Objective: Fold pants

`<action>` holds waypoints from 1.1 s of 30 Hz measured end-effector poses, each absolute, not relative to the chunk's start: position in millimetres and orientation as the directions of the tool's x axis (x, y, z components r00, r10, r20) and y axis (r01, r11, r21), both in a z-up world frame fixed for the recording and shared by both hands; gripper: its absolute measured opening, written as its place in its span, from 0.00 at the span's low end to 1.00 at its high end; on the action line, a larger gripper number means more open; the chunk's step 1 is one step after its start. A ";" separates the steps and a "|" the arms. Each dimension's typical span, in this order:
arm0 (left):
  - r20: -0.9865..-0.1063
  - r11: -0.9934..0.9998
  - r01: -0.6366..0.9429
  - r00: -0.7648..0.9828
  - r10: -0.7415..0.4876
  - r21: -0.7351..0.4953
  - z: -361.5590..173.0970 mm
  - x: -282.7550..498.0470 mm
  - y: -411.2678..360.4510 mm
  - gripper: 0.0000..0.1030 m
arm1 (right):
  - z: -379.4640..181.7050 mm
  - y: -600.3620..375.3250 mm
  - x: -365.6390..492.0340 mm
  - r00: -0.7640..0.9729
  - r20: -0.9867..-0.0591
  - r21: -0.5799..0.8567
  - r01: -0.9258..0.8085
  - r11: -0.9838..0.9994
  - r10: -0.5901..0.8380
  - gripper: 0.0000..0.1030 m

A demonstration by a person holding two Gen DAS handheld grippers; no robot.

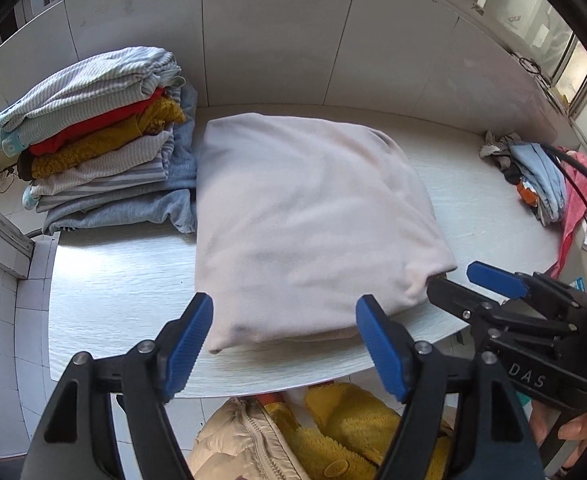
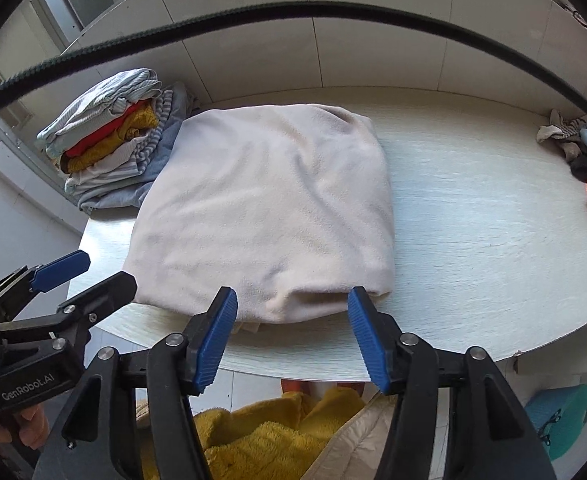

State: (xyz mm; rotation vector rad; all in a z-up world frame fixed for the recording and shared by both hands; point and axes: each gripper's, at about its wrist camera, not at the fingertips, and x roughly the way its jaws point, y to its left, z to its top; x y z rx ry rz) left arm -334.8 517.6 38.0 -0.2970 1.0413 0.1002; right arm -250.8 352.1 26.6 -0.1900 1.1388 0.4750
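both grippers tilted down over folded pants (image 1: 305, 220); left gripper (image 1: 284, 340), right gripper (image 2: 291, 332) fingers spread, empty.

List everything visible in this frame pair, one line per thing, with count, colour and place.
folded pants: one, pale cream, table centre
table: one, white woodgrain
stack of folded clothes: one, grey striped, red, mustard, blue; table's far left, against the pants
loose clothes pile: one, light blue, grey, orange; table's far right
cable: one, black, across the right wrist view
stool: one, teal, on the floor
yellow fleece: one, below the table edge
beige jacket: one, beside the fleece
left gripper: black, blue pads, open
right gripper: black, blue pads, open
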 end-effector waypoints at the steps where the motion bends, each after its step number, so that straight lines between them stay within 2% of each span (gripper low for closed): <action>1: -0.864 0.955 -0.222 0.499 -0.062 -0.197 35.3 -334.3 517.6 0.75 | 26.1 353.0 -251.6 0.331 -0.906 0.089 -0.458 0.885 0.263 0.57; 33: -0.891 0.946 -0.240 0.445 -0.093 -0.218 16.9 -319.0 525.8 0.75 | 15.9 365.0 -237.8 0.304 -0.925 0.068 -0.459 0.886 0.228 0.57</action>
